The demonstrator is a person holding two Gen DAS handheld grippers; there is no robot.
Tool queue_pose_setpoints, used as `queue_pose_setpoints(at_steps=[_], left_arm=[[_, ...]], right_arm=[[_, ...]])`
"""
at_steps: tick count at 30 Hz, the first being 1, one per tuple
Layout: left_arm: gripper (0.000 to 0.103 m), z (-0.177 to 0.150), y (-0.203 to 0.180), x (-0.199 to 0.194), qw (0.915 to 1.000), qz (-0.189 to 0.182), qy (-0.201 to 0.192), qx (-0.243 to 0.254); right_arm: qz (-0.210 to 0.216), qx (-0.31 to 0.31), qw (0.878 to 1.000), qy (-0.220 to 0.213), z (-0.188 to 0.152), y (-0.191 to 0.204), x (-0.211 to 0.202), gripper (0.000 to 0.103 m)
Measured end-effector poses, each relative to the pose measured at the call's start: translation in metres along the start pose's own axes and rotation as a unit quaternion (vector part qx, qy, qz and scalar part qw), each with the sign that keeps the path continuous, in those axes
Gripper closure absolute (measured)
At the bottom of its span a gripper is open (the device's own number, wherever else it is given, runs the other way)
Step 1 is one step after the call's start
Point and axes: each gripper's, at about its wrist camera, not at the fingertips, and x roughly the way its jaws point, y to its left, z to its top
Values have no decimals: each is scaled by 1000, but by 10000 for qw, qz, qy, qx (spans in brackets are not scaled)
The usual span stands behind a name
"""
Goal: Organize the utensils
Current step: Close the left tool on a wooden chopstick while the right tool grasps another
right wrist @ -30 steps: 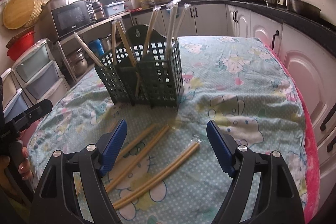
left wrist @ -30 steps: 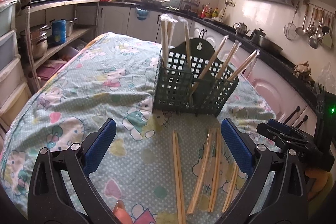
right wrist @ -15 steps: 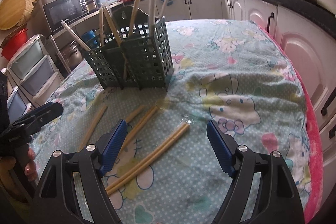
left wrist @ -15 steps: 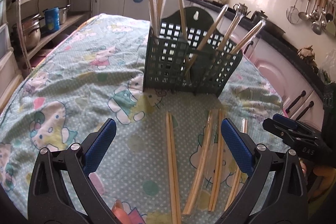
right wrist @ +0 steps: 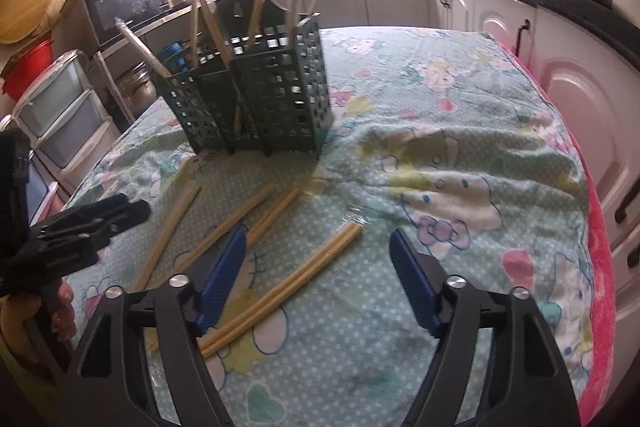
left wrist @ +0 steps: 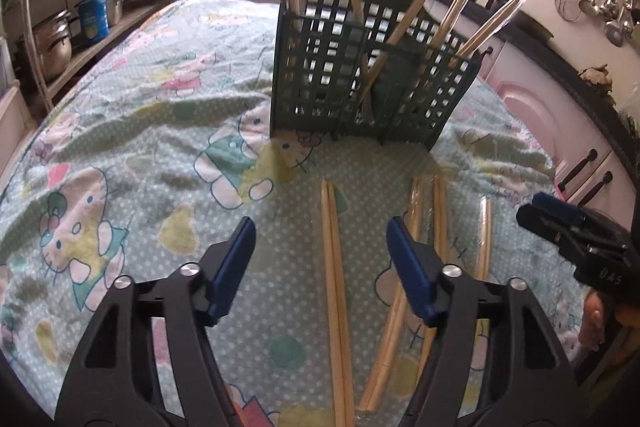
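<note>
The left claw (left wrist: 320, 263), closing with nothing pinched yet, straddles a chopstick pair (left wrist: 334, 267) lying lengthwise, near-to-far.

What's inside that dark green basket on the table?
The basket holds several wrapped chopstick pairs standing upright or leaning, tops poking out. Its lattice walls partly hide their lower ends, and its bottom cannot be seen.

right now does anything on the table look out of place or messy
Yes. Four pairs of chopsticks lie loose and fanned out on the tablecloth in front of the green utensil holder, while other pairs already stand inside it, leaning at different angles. Nothing looks spilled or broken.
</note>
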Motion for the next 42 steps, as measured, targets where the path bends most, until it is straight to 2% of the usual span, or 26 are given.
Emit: queue_pose_setpoints(at_steps=[2,8,15,24,27,29,33,38,42], left_arm=[[56,0,0,4,9999,-73,91,0],[64,2,-5,20,9993,-115,344,63],[65,5,-10,37,9985,81,521,158],[66,10,-6,46,9985,154,521,112],[66,12,-8,48,9982,212,533,158],[66,15,-10,51,9980,236,555,163],[66,21,-12,58,9977,279,610,106],[90,27,-11,61,9971,453,603,93],[98,29,1,57,9980,243,572,-119]], right_arm=[[7,-108,9999,82,6,6,6,46],[37,-135,9989,444,20,11,37,62],[-85,52,9970,773,22,9,72,67],[-162,20,9973,717,25,15,90,70],[-165,92,9977,658,27,13,91,77],[-94,178,9979,613,28,10,89,86],[169,427,9976,510,32,2,84,92],[403,582,9971,286,39,-2,70,94],[566,503,9971,62,45,6,52,95]])
